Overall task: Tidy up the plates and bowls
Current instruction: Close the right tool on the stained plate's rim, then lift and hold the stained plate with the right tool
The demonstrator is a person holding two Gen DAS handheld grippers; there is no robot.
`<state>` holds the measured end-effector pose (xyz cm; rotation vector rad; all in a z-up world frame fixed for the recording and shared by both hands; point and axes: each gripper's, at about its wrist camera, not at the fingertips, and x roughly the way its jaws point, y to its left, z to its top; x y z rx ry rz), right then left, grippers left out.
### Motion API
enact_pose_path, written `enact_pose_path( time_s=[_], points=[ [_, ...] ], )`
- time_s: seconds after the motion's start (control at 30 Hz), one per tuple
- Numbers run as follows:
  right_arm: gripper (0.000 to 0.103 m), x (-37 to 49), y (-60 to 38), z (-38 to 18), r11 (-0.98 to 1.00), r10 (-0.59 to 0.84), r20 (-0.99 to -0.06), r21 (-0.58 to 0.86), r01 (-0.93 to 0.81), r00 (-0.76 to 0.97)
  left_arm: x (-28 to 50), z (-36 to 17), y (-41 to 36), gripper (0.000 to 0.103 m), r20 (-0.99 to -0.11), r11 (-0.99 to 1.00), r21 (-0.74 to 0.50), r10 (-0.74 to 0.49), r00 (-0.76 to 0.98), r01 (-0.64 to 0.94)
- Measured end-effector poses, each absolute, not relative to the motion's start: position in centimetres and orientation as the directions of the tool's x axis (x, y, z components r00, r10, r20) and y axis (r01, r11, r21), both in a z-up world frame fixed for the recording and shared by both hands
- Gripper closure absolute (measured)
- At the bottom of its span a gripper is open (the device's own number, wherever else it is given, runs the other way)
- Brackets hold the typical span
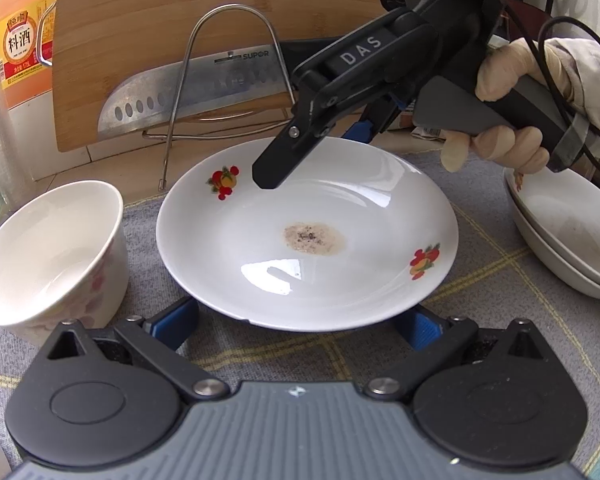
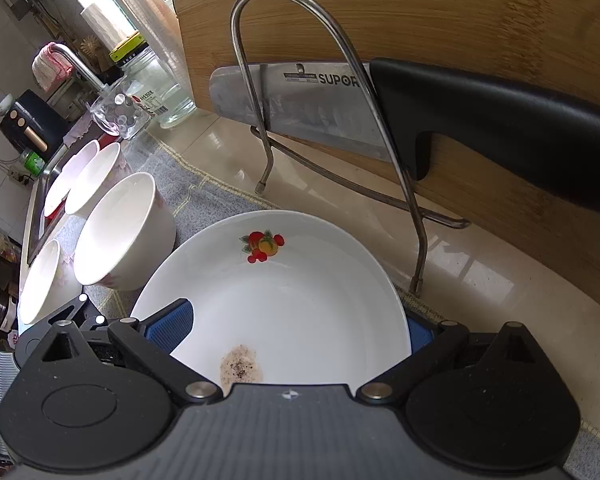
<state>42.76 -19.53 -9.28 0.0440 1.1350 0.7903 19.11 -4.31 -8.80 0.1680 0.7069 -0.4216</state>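
Plate [image 1: 306, 240] flat on bench mat, beside bowl [image 1: 50, 252]. Right gripper [image 2: 296, 326] fingers apart, straddling plate's far rim; left gripper [image 1: 300, 320] fingers apart at near rim.

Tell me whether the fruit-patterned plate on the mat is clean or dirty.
Dirty. The plate lies flat on the grey mat with a brownish, speckled residue patch near its centre; the rest looks white and glossy.
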Motion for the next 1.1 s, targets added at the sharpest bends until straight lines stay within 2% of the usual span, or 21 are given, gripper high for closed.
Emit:
enact_pose_path(
  time_s=[1.1],
  points=[
    [0.000,43.2,-19.4,-9.3,0.723,0.585,-0.793,0.417,-0.550,0.168,17.8,-8.0,-4.3,0.000,-0.646,0.878,0.020,-0.355,0.676,0.479]
  ],
)
